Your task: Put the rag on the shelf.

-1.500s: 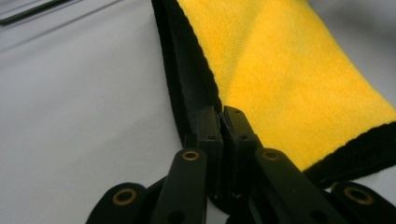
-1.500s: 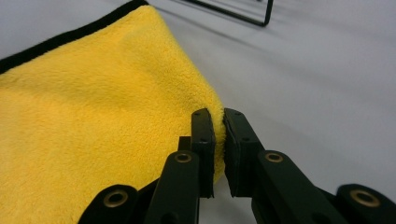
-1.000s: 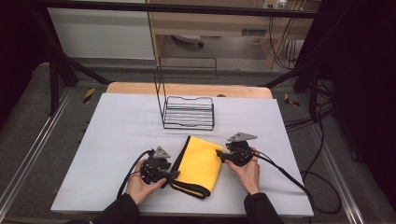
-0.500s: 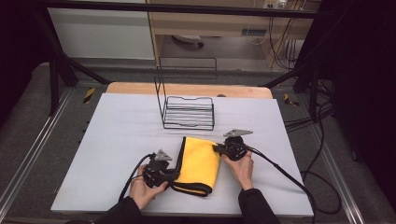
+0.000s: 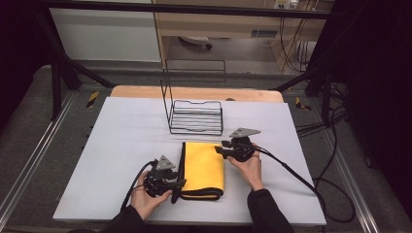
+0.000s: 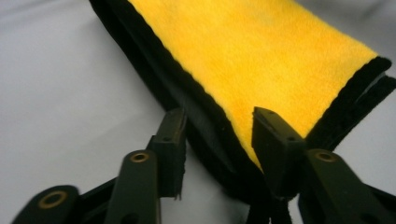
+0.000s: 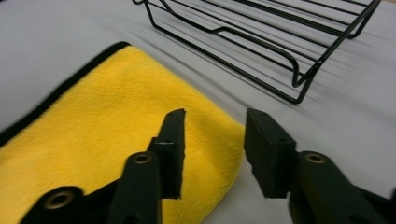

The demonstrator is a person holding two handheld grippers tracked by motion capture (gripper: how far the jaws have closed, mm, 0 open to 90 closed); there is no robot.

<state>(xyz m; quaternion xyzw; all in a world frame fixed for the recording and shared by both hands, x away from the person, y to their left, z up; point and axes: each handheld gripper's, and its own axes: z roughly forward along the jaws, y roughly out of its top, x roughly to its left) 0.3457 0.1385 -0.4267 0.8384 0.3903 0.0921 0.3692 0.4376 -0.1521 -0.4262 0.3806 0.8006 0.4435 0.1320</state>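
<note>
at the lower centre of the high view, the folded yellow microfibre cloth [image 5: 204, 167] lies flat on the white table [image 5: 121, 145], just below the black wire rack [image 5: 197, 116]. since a second ago it has gone from a skewed, looser lie to a squared, narrower fold. both grippers' jaws have just been opening after a pinch: the left gripper [image 6: 217, 140] stands parted astride the cloth's black-trimmed left edge, not pressing it, and the right gripper [image 7: 212, 140] gapes over the cloth's upper right corner (nothing clamped). that release suggests one fold is finished; the next fold, or lifting it to the rack, likely follows.
</note>
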